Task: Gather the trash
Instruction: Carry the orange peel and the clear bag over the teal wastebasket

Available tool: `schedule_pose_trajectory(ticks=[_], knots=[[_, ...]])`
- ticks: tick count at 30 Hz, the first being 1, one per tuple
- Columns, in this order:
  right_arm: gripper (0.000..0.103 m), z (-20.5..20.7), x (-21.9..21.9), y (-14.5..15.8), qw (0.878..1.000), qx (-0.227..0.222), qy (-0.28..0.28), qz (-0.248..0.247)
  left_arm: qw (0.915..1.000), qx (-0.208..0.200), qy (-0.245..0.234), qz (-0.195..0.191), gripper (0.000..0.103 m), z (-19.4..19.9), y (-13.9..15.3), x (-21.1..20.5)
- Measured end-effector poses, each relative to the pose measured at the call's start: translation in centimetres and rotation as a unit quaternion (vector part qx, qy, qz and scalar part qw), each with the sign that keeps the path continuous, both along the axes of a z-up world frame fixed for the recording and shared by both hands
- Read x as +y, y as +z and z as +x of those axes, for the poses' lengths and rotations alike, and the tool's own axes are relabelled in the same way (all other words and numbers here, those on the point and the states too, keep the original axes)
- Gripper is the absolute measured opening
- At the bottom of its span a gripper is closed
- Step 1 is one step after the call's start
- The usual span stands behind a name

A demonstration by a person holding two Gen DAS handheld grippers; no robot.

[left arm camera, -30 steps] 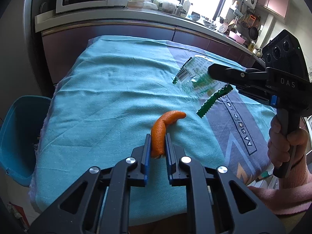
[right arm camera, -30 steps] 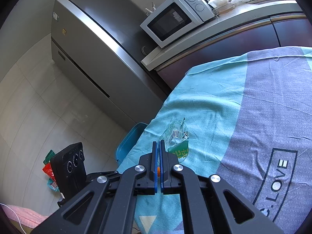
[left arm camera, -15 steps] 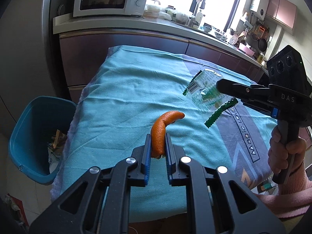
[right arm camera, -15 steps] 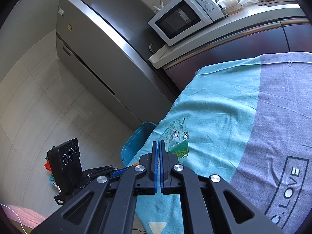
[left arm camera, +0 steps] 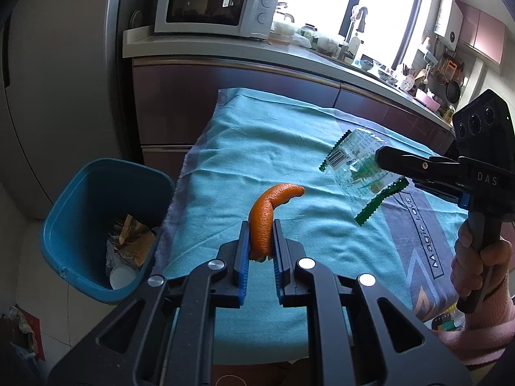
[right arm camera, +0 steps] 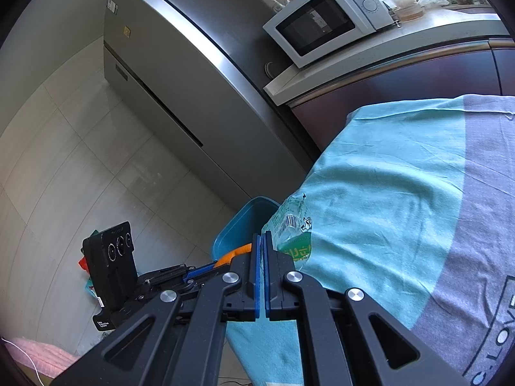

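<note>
Left claw [left arm camera: 261,236] is clamping the orange peel [left arm camera: 268,215] by its lower end, above the cloth [left arm camera: 257,148]; I am judging it light, limp and slick. Right claw [right arm camera: 261,241], pressed together, is pinching a thin, crinkly wrapper [left arm camera: 357,165]. Beside the table, the blue bin [left arm camera: 80,199] is waiting.

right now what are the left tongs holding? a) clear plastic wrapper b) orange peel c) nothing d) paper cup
b: the left tongs are shut on the curved orange peel, while the clear wrapper hangs from the right tongs.
</note>
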State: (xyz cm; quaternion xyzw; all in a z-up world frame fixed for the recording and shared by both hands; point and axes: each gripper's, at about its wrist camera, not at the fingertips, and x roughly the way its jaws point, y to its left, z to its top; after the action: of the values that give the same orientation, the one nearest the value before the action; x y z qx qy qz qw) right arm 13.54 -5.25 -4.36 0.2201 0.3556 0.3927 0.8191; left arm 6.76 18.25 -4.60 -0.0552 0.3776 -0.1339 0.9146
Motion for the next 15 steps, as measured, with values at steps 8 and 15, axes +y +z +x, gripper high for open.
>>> schedule_pose_trajectory(ticks=[8,15], knots=[[0.001,0.7,2.8,0.3,1.0,-0.002,0.031,-0.002,0.9993,-0.005,0.038,0.004,0.014,-0.1,0.5,2.8],[0.001,1.3,5.5,0.3,0.999,0.0,0.054,-0.002,0.9976,-0.008,0.068,0.011,0.014,-0.2,0.7,5.0]])
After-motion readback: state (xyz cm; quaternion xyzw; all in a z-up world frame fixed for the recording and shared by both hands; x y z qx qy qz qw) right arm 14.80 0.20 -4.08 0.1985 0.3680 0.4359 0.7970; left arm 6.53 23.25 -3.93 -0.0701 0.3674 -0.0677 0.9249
